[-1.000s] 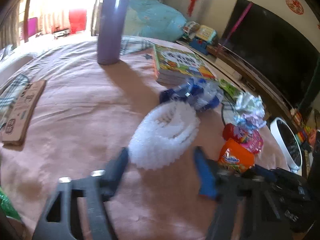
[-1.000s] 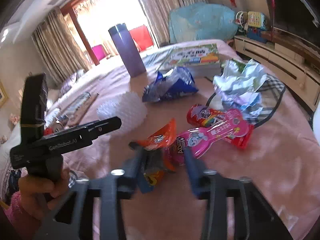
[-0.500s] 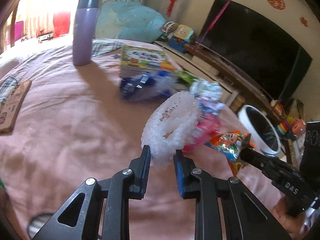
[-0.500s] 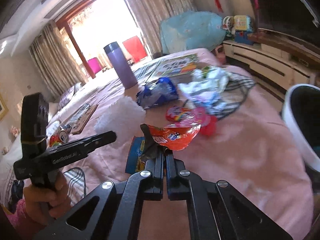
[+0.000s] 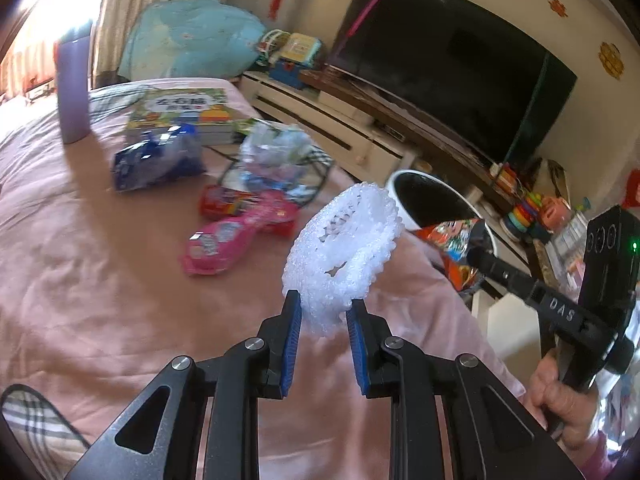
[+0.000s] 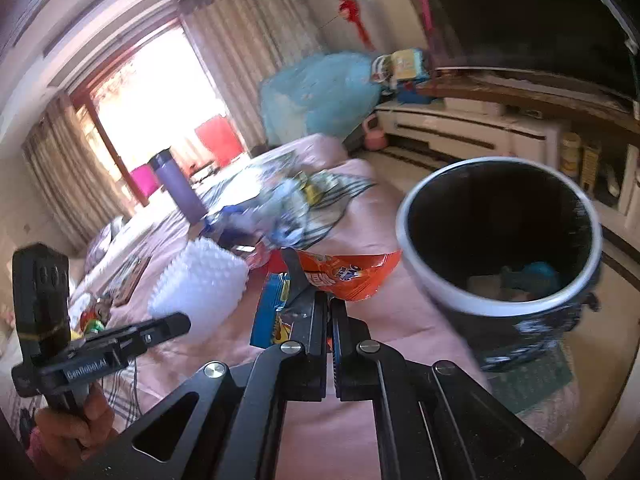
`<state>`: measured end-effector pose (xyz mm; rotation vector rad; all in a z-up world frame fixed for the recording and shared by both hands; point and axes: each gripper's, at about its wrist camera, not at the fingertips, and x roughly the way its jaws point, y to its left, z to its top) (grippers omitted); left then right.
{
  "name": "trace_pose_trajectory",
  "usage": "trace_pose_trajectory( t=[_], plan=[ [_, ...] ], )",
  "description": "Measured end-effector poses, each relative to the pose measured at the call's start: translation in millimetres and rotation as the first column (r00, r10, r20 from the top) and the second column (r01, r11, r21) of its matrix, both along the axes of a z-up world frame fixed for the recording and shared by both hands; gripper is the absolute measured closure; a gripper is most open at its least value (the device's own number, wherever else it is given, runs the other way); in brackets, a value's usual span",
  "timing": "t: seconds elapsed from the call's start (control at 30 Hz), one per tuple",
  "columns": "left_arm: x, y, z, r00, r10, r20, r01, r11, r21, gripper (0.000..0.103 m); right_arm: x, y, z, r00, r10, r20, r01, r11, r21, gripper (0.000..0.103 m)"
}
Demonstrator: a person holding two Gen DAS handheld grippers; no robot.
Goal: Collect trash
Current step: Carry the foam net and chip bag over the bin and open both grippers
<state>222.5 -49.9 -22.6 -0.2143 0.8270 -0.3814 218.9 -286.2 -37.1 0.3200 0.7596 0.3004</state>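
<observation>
Wrappers (image 5: 236,236) remained on the bed (image 5: 100,300); left gripper (image 5: 323,322) clamped foam netting (image 5: 344,256), right gripper (image 6: 329,308) pinched an orange packet (image 6: 348,276) near the bin (image 6: 424,264).

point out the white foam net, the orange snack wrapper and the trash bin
white foam net (image 5: 344,256), left wrist view, on its bumpy ring above the pads
orange snack wrapper (image 6: 348,276), right wrist view, on its printed front
trash bin (image 6: 424,276), right wrist view, on its white rim, near side
</observation>
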Motion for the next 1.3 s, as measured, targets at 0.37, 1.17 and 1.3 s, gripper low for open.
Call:
trace_pose_trajectory(
  t=[0.37,1.17,1.3],
  plan=[
    [16,-45,3,0.998,-0.061,0.008,0.061,0.998,0.008,0.081,-4,-59,10,0.995,-0.099,0.016,0.099,0.995,-0.017,0.101],
    [92,-141,8,0.991,-0.133,-0.003,0.132,0.989,0.070,0.081,34,-119,3,0.985,-0.175,-0.017,0.173,0.982,-0.078,0.101],
    [104,-153,7,0.989,-0.148,-0.002,0.148,0.986,0.074,0.080,40,-127,0,0.983,-0.180,-0.029,0.177,0.982,-0.067,0.101]
  ],
)
